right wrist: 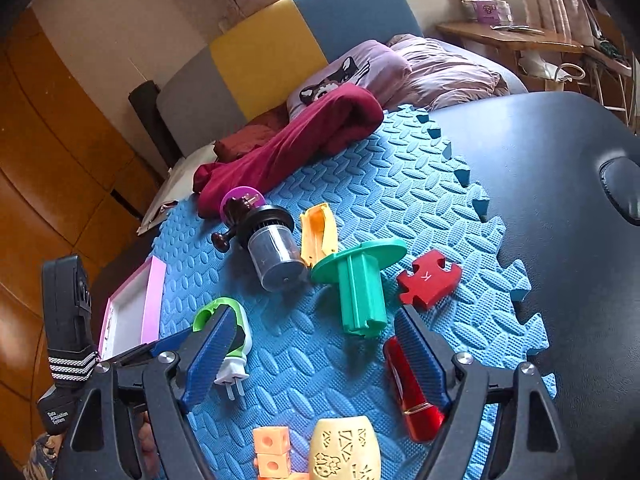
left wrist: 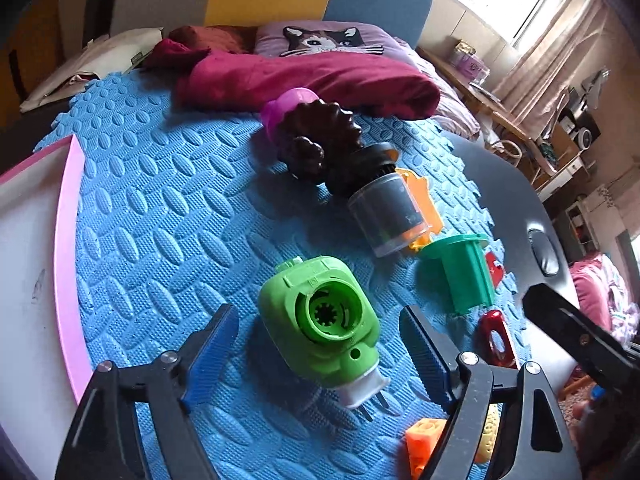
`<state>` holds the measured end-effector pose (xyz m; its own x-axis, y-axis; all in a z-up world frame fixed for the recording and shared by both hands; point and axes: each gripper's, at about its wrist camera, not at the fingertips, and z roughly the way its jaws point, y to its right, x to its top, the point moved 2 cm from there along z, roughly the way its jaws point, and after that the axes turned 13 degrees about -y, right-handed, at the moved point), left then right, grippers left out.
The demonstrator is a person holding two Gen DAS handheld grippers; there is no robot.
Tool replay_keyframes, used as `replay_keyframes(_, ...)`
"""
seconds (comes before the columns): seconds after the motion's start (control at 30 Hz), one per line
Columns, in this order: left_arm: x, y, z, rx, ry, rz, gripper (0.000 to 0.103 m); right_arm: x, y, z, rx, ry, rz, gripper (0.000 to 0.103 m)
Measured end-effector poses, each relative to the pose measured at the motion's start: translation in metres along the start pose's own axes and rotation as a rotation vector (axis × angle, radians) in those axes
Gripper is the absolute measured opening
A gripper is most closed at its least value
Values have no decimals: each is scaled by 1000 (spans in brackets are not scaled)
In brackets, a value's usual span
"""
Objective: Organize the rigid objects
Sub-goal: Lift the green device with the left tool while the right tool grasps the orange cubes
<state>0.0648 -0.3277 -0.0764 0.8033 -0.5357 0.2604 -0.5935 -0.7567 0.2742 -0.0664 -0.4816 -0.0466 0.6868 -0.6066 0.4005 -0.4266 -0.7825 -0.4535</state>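
A green plug-in device (left wrist: pixel 320 320) with a white two-pin plug lies on the blue foam mat (left wrist: pixel 160 200). My left gripper (left wrist: pixel 320 348) stands open around it, a gap showing on each side of the device. In the right wrist view my right gripper (right wrist: pixel 318 356) is open over bare mat, with the green device (right wrist: pixel 224 332) just behind its left finger and a glossy red piece (right wrist: pixel 412 400) beside its right finger. Ahead lie a teal flanged spool (right wrist: pixel 352 284), a red puzzle piece (right wrist: pixel 428 280), a clear cylinder with a black cap (right wrist: pixel 276 256) and an orange piece (right wrist: pixel 316 232).
A white tray with a pink rim (left wrist: pixel 36 260) sits at the mat's left edge. A brown ridged toy on a purple cup (left wrist: pixel 316 136) and a maroon cloth (left wrist: pixel 312 80) lie at the far side. Orange cubes (right wrist: pixel 272 452) and a yellow patterned piece (right wrist: pixel 344 448) are nearest. The dark tabletop (right wrist: pixel 540 180) lies right of the mat.
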Motion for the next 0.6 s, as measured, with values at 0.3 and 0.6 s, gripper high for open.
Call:
replay_keyframes(0.3,3,11,13,79,30,66,63,0,2,-4,6,19,9,82)
replay_keyframes(0.6,-27,9,-15,89,113,139,63,-3,-5,2,2,-16,-31,49)
